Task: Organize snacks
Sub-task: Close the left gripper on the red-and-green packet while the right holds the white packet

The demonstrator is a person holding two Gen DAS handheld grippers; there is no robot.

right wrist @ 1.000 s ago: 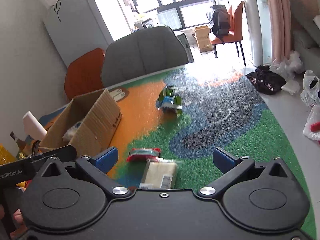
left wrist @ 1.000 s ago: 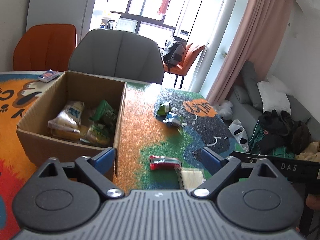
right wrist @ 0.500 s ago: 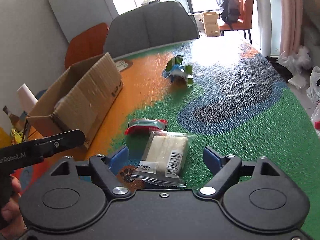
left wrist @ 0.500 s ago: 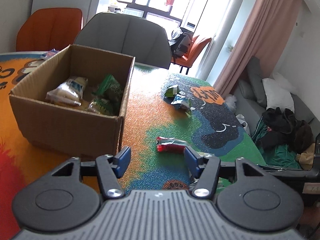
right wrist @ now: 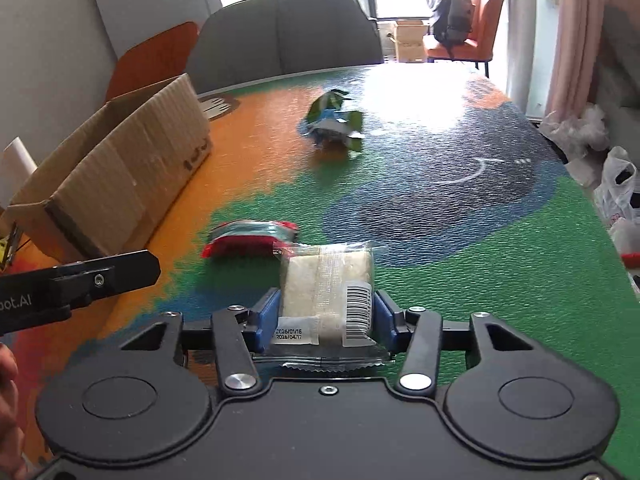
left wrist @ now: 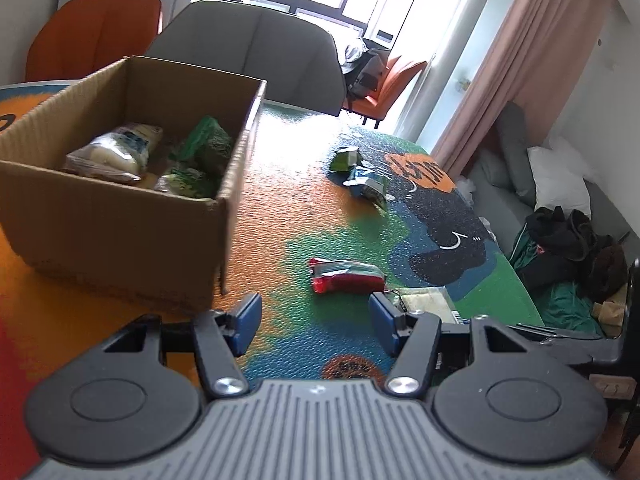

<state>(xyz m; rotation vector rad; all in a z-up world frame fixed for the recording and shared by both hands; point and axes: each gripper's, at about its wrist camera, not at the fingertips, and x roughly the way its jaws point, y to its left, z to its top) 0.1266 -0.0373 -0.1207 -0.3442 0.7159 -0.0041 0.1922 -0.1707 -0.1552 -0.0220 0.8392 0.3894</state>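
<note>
My right gripper (right wrist: 326, 314) is shut on a white snack in a clear wrapper (right wrist: 326, 280), low over the table. A red snack pack (right wrist: 250, 238) lies just beyond it to the left. A green and a blue snack pack (right wrist: 334, 122) lie farther out. My left gripper (left wrist: 314, 322) is open and empty above the table, near the red pack (left wrist: 346, 276). The cardboard box (left wrist: 116, 224) stands left of it with several snacks inside (left wrist: 120, 152).
A colourful mat covers the table (right wrist: 460, 220). A grey chair (left wrist: 256, 48) and an orange chair (left wrist: 92, 28) stand behind the table. The table's right edge drops to a floor with bags and clothes (left wrist: 568, 240).
My right gripper has closed onto the white snack. My left gripper has narrowed its opening and drawn back toward the table's near side.
</note>
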